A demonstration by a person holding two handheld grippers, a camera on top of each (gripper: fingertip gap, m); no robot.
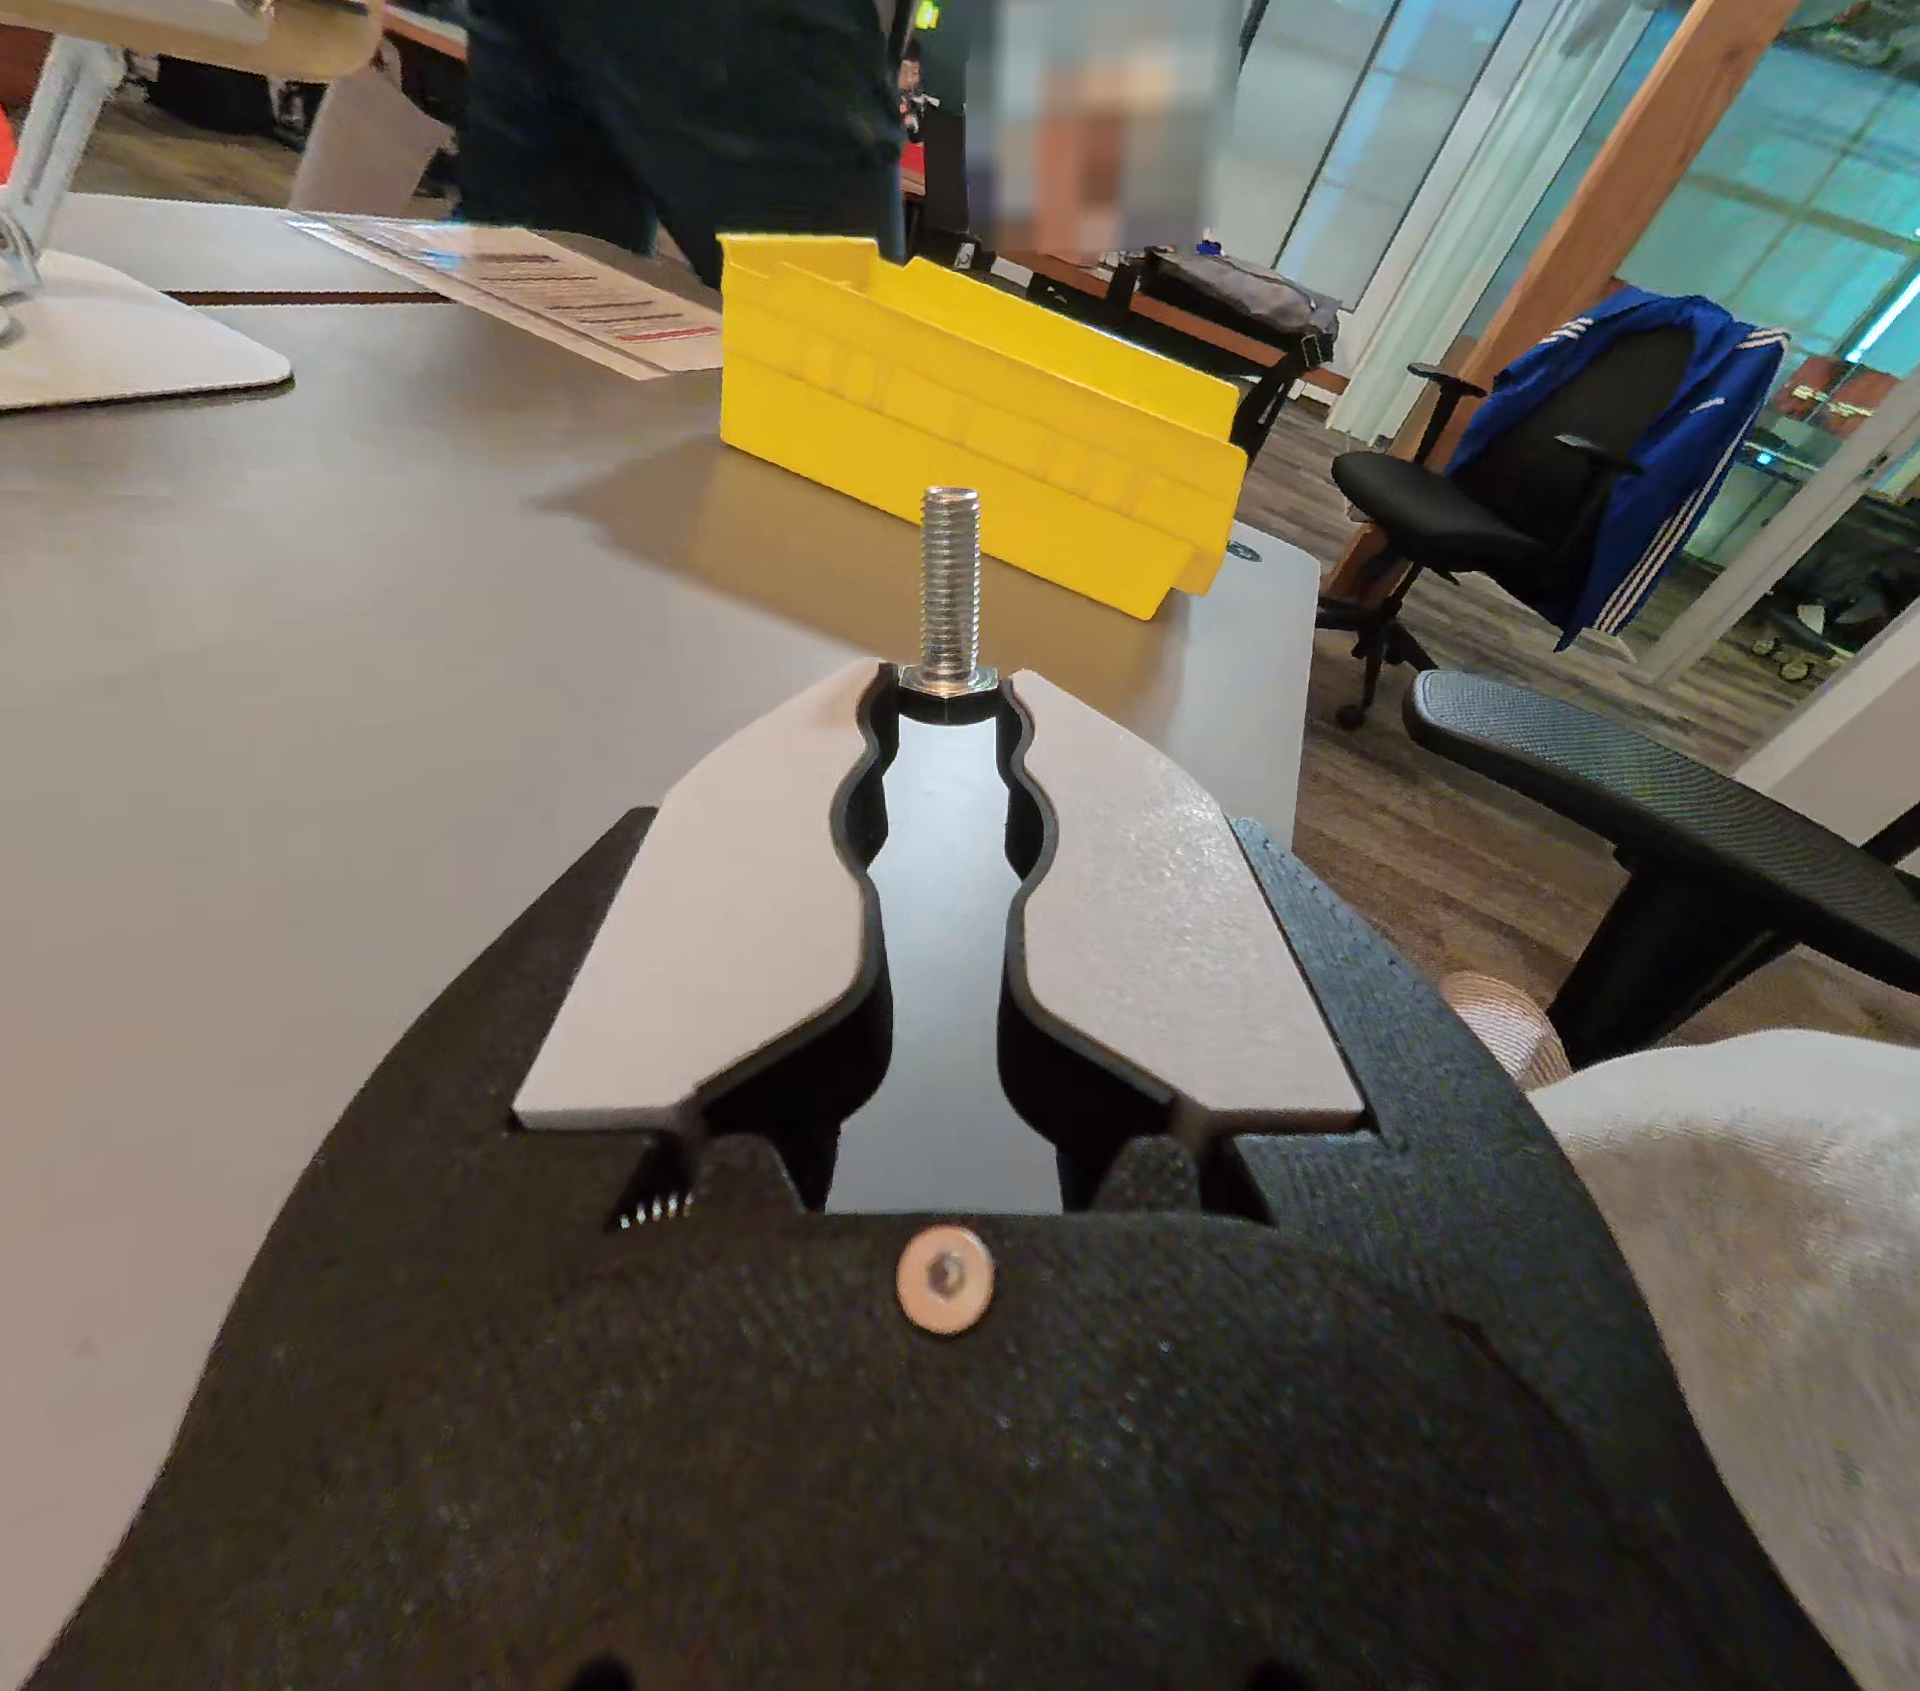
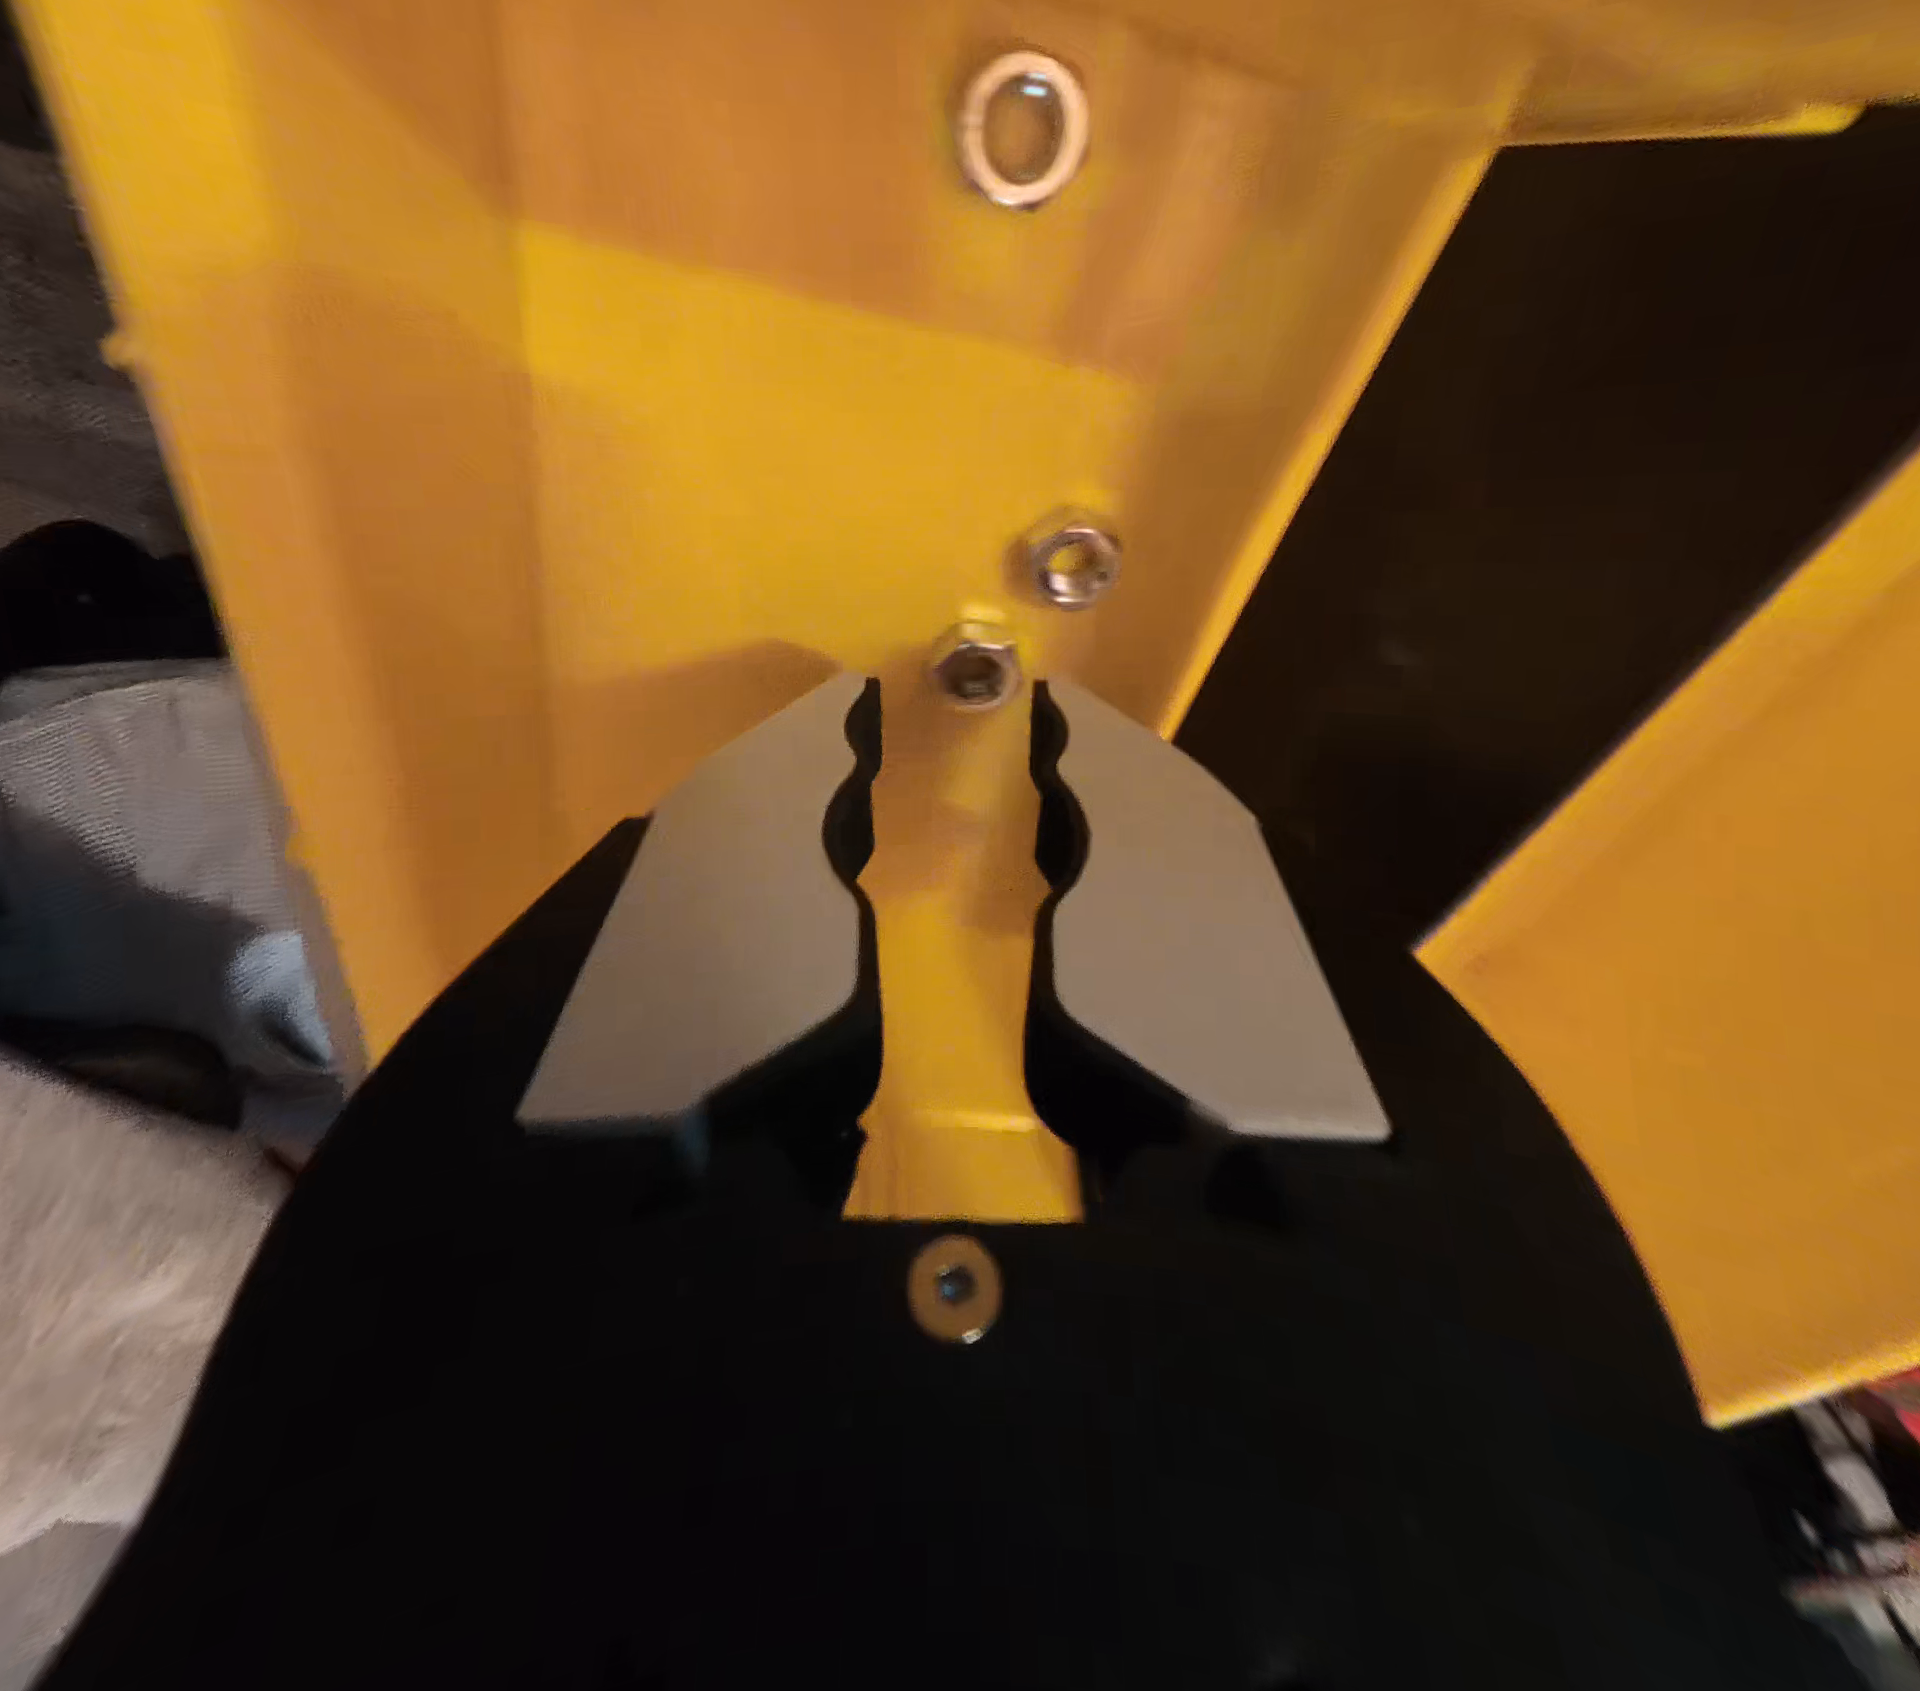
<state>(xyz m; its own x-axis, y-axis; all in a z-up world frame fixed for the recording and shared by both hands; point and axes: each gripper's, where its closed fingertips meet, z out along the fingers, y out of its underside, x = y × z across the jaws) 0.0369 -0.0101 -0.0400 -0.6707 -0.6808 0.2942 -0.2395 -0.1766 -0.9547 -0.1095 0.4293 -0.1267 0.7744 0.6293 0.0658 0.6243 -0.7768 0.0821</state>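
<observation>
My left gripper point(image 1: 948, 685) is shut on the head of a silver bolt point(image 1: 950, 576); the threaded shaft stands upright above the fingertips, over a grey table point(image 1: 364, 602). A yellow plastic bin point(image 1: 977, 415) lies on the table beyond it. My right gripper point(image 2: 954, 685) is open and reaches into a yellow bin point(image 2: 727, 446). A silver hex nut point(image 2: 975, 667) lies on the bin floor just past the fingertips, between them. A second hex nut point(image 2: 1068, 558) lies a little farther to the right. A silver washer point(image 2: 1023, 129) lies deeper in the bin.
A person in dark trousers point(image 1: 665, 62) stands behind the table. A sheet of paper point(image 1: 540, 291) and a white stand base point(image 1: 114, 342) are on the table's left. Black office chairs point(image 1: 1475, 498) stand to the right. Another yellow bin point(image 2: 1714, 966) is right of the right gripper.
</observation>
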